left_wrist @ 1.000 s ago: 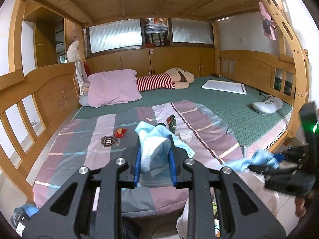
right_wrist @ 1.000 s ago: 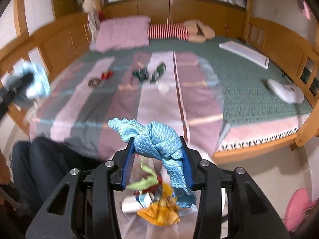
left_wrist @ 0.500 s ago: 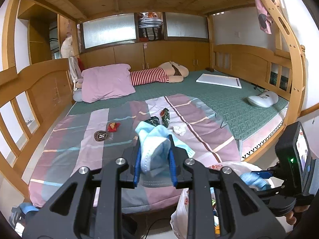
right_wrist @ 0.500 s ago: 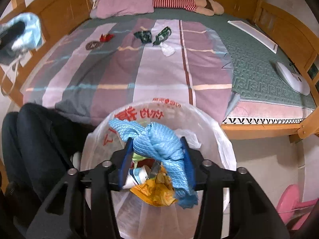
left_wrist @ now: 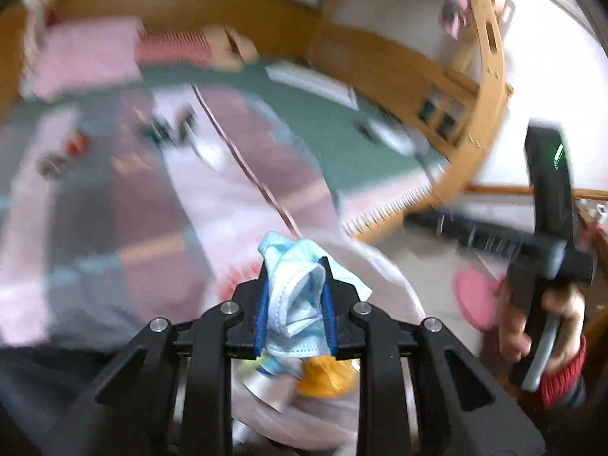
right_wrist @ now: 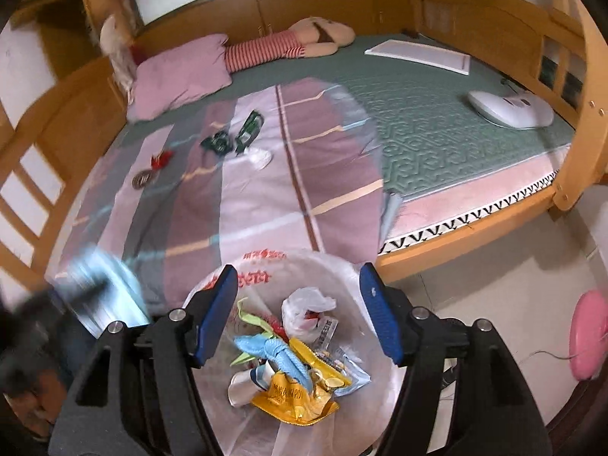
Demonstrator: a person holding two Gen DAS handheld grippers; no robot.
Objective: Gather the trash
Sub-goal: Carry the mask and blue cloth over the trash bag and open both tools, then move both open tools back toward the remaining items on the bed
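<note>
Having just been opening the right gripper (right_wrist: 298,313) and dropping the blue cloth (right_wrist: 275,351) into the trash bag (right_wrist: 334,266), now bringing the left gripper (left_wrist: 294,306), clamped tight on a face mask (left_wrist: 294,304), over the bag next.

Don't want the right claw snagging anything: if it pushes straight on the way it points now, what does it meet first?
The right claw, open and empty, points into the trash bag; it would probably first meet the wrappers and blue cloth inside.

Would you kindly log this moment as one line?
left gripper: shut on face mask | right gripper: jaws just opening, empty | blue cloth: in trash bag
</note>
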